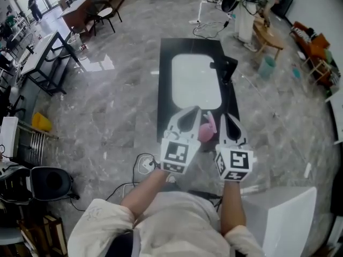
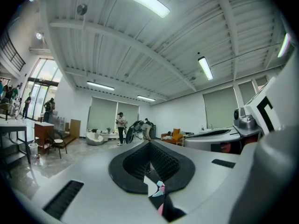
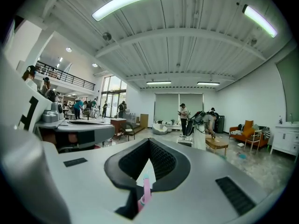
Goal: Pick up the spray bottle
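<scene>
Two tools are held side by side, level, over the near end of the black worktop. The left tool has its jaws together, clamped on nothing, and so does the right tool. The pink spray bottle stands on the worktop between them, just near of the white mat. It shows as a pink sliver below each tool's closed tips.

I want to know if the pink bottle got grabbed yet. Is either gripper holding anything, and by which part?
Nothing is held. The left gripper and right gripper are both shut and empty; the pink spray bottle shows between them, ungripped.
</scene>
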Tool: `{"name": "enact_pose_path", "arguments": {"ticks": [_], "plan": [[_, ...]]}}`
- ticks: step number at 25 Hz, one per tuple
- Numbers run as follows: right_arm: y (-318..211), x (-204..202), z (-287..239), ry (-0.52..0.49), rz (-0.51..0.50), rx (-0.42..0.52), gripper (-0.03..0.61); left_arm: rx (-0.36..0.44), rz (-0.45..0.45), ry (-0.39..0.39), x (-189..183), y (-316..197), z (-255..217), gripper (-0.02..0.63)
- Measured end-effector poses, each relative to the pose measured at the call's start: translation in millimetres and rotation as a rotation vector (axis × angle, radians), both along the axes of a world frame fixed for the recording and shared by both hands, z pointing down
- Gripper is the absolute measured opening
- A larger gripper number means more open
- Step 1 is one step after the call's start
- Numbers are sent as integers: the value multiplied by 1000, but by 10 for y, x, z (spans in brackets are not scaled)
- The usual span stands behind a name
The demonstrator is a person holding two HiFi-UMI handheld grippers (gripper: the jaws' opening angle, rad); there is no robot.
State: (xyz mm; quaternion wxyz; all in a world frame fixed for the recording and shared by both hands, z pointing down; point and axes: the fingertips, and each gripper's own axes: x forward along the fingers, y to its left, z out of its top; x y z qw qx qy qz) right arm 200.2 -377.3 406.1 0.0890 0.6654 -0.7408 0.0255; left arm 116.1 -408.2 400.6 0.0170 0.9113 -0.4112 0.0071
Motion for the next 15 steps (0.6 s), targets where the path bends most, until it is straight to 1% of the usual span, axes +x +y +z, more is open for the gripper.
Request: {"name": "enact_pose_path", "arguments": {"ticks": [4, 8, 11, 15], "plan": [[-134, 30, 23, -4, 4, -13, 5, -7, 4, -8, 22, -134, 6, 2], [-201, 63, 74, -21, -32, -23, 5, -10, -30, -10, 50, -199, 26, 2], [-256, 93, 118, -9, -59, -30, 5, -13, -55, -15, 85, -238, 57, 2], [-258, 129, 258, -19, -73, -66, 6, -9, -72, -27, 108, -235, 60, 2]]}}
